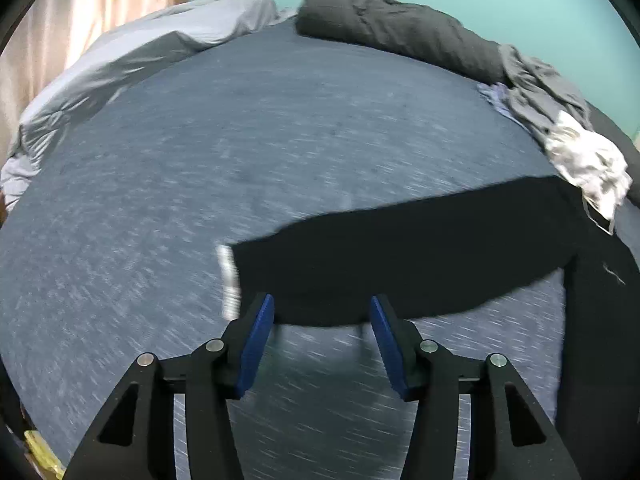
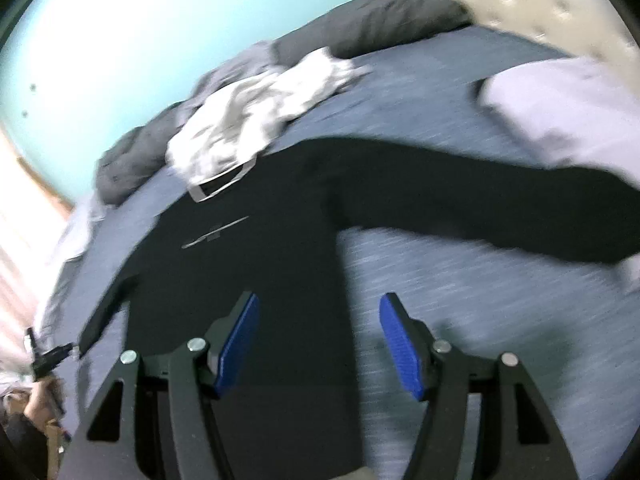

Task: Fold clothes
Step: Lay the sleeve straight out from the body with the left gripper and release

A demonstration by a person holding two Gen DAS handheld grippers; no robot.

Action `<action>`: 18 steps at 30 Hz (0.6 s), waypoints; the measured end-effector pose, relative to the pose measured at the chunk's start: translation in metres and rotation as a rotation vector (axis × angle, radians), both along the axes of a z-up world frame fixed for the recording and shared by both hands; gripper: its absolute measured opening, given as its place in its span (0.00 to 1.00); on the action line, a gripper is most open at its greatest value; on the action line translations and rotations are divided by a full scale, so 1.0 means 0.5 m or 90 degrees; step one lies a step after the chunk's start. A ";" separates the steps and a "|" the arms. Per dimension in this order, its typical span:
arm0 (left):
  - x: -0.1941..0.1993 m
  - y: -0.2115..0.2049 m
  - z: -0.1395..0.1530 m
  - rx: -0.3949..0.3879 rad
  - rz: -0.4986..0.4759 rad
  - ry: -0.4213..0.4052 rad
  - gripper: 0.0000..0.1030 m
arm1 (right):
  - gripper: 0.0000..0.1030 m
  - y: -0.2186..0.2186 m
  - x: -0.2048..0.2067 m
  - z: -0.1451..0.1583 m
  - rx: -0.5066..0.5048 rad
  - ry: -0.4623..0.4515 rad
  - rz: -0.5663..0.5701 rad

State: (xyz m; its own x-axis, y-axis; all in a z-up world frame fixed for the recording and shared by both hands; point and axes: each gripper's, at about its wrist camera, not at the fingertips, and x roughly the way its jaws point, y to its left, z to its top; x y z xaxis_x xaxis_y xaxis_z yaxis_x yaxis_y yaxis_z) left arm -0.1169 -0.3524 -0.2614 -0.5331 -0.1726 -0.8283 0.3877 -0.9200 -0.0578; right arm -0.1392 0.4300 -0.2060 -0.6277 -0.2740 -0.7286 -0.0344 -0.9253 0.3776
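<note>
Left wrist view: we see the left gripper [image 1: 322, 310] with its jaws moderately wide and nothing between the blue pads [image 1: 256, 354]. It hangs over the blue bedspread [image 1: 200, 152], just short of the near edge of a black garment's sleeve [image 1: 400, 248]. The sleeve lies flat, stretched across the bed, with a pale cuff [image 1: 228, 276] at its end. At the far edge sit a dark grey duvet roll [image 1: 392, 20] and a heap of grey and white clothes [image 1: 560, 128]. Frame is motion-blurred.

Right wrist view: the right gripper [image 2: 320, 312] is likewise parted wide and empty, above the black garment [image 2: 248, 264], whose body lies under the left-hand pad while its sleeve runs off to the right. A pale pillow [image 2: 560, 112] lies beyond the sleeve. The white clothes [image 2: 256, 120] touch the garment's far edge.

Risks, our judgement: neither gripper holds fabric, so the fold has not begun. A pinch taken while moving could catch the bedspread along with the sleeve, or only one layer. Dragging the garment could pull the neighbouring heap with it. Black on dark blue makes edges hard to locate.
</note>
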 end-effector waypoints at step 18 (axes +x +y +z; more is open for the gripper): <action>-0.028 0.273 0.005 0.022 -0.125 0.033 0.64 | 0.69 0.459 0.037 -0.012 -0.002 -0.071 -0.226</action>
State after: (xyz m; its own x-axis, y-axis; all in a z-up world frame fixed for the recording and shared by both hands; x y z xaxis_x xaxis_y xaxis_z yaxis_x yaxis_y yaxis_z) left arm -0.1311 -0.2158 -0.2591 -0.5958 -0.0325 -0.8025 0.1964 -0.9747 -0.1064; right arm -0.1207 0.6593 -0.2121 -0.6004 -0.0559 -0.7978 -0.3937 -0.8476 0.3557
